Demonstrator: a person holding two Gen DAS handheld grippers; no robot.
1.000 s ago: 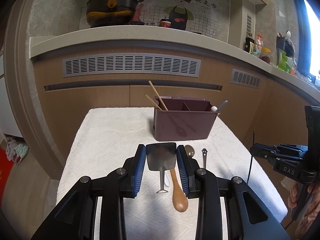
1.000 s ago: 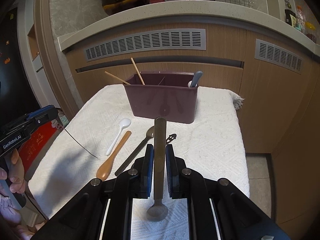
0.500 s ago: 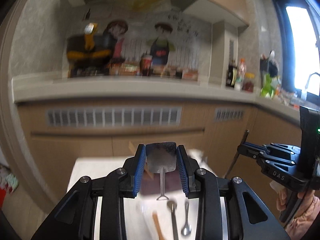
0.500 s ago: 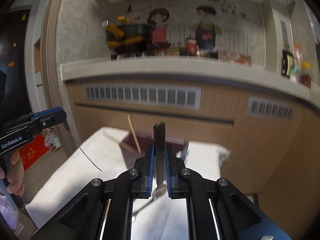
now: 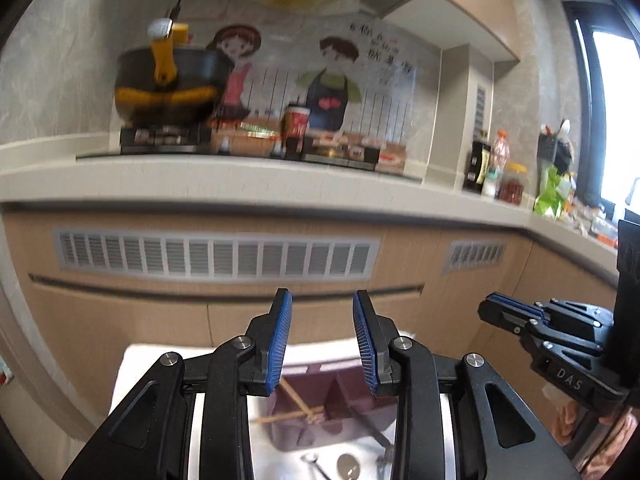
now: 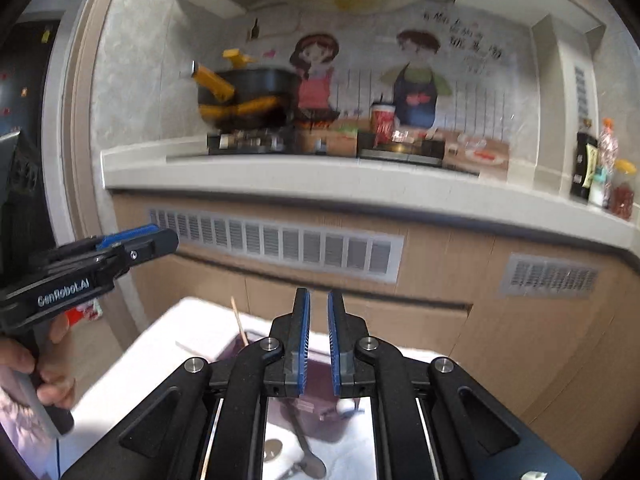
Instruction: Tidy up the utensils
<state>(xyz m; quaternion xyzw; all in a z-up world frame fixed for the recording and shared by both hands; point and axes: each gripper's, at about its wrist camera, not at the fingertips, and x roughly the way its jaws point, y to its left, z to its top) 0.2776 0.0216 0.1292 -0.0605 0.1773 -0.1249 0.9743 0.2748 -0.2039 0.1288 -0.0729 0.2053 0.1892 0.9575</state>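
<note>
I am holding my left tongs (image 5: 322, 308) apart with nothing between the blue pads (image 5: 280, 340). My right tongs (image 6: 317, 304) are sitting almost together, only a thin slit showing, and nothing is caught in them.

Directly under both pairs, spoons (image 5: 348, 472) are lying on the white cloth (image 5: 160, 356) covering the tabletop. Just past them the purple utensil caddy (image 5: 320, 408) is standing on the same cloth. Wooden chopsticks (image 5: 298, 402) are leaning in its left compartment, and a dark handle (image 5: 368, 426) is slanting out of the one to the right.

Seen from my right wrist, my left hand (image 6: 44, 376) is gripping its tool off to the side.

Beyond the tabletop, a wooden cabinet front with a grey vent (image 5: 216, 258) is filling the middle distance. Above it, a black pot with yellow handles (image 5: 168, 84) is sitting on the stove, blurred.
</note>
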